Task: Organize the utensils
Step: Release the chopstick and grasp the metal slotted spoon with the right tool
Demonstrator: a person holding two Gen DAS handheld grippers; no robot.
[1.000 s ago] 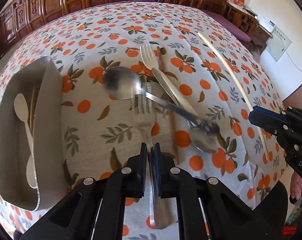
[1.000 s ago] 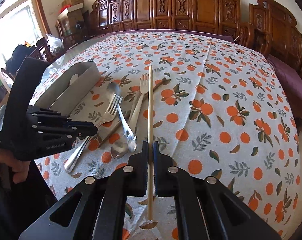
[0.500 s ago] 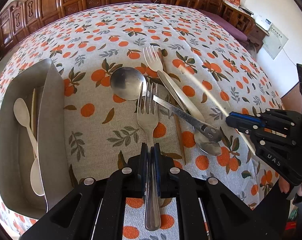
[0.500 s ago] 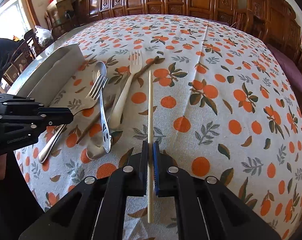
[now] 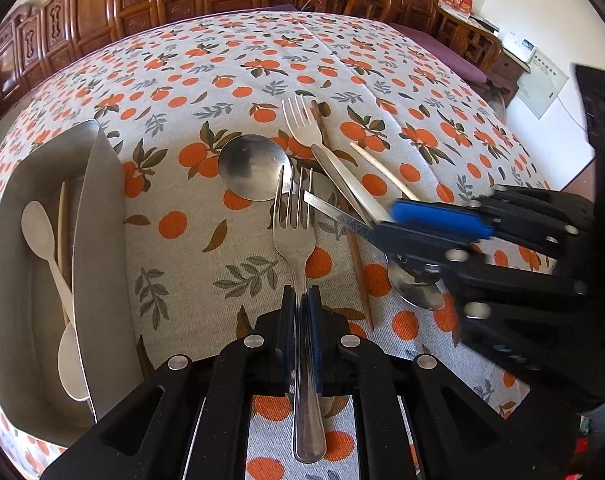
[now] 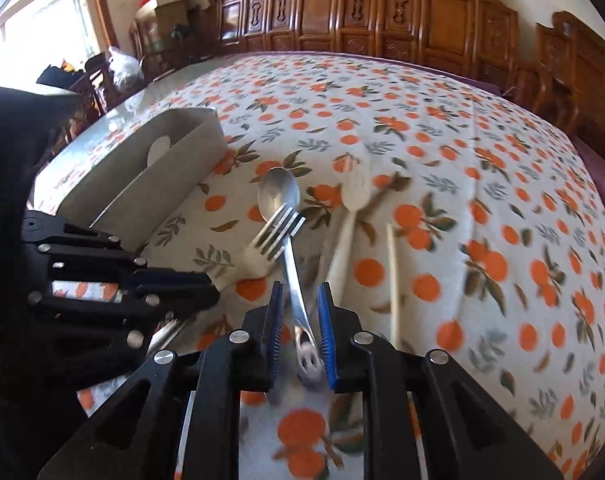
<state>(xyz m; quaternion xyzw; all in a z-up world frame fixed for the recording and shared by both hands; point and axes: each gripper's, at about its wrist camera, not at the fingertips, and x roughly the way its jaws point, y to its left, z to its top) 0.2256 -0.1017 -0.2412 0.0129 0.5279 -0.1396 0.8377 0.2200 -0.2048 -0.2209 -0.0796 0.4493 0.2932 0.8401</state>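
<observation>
My left gripper (image 5: 302, 300) is shut on the handle of a steel fork (image 5: 294, 232), which it holds tines forward over the orange-print cloth. My right gripper (image 6: 300, 296) hangs low over the utensil pile. Its jaws are opening, and the handle of a steel spoon (image 6: 294, 280) lies between them with a gap on both sides. A pale chopstick (image 6: 392, 272) lies loose on the cloth to its right. A white fork (image 5: 302, 120), a brown chopstick (image 5: 358, 272) and a second steel spoon (image 5: 418, 292) lie in the pile.
A grey divided tray (image 5: 98, 200) stands at the left; it holds white spoons (image 5: 38, 224) and a chopstick. In the right wrist view the left gripper (image 6: 206, 284) stands close at the left with the tray (image 6: 182, 168) behind it. Carved wooden chairs ring the table.
The right gripper moved left to the pile and let go of the pale chopstick, which now lies on the cloth. Its jaws have parted around the steel spoon's handle. The left gripper stayed put.
</observation>
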